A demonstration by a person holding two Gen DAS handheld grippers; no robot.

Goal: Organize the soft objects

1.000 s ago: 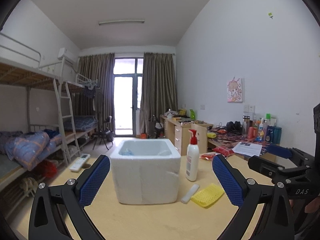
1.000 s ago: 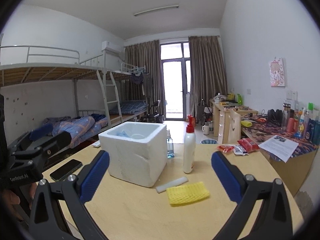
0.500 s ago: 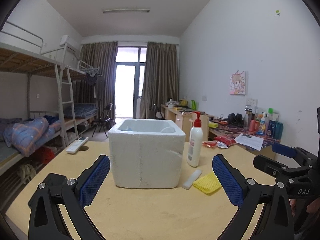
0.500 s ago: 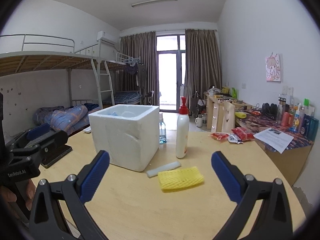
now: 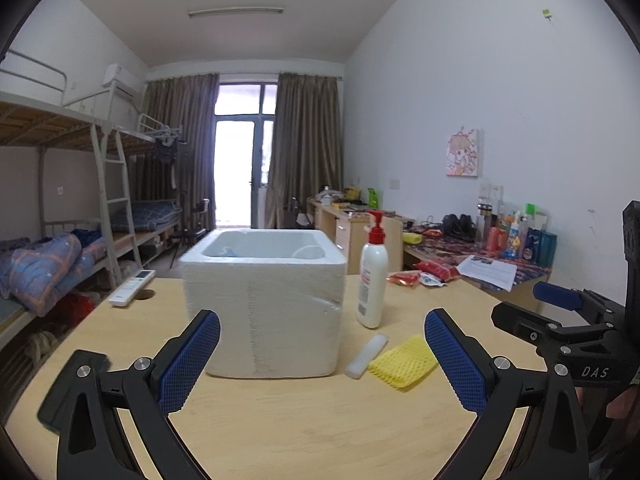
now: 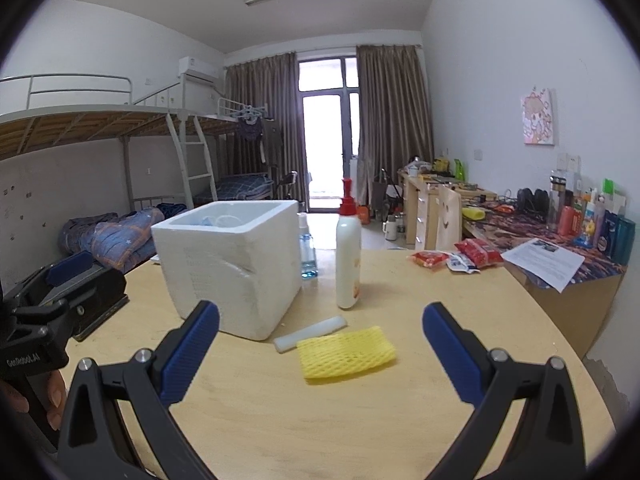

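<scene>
A yellow foam net sleeve (image 6: 346,351) lies flat on the wooden table (image 6: 320,420), just ahead of my open, empty right gripper (image 6: 320,352). It also shows in the left wrist view (image 5: 402,365), right of centre. A white foam strip (image 6: 310,334) lies beside it, next to a white foam box (image 6: 236,264), seen in the left wrist view too (image 5: 264,304). My left gripper (image 5: 320,356) is open and empty, facing the box. The box's contents are mostly hidden.
A white pump bottle with a red top (image 6: 348,256) stands right of the box, a small clear bottle (image 6: 307,256) behind it. Red snack packets (image 6: 456,258) lie at the table's far right. A remote (image 5: 132,292) and a dark phone (image 5: 72,384) lie at the left.
Both grippers have dropped lower and moved closer to the box and the yellow sleeve. Both stay open and empty.
</scene>
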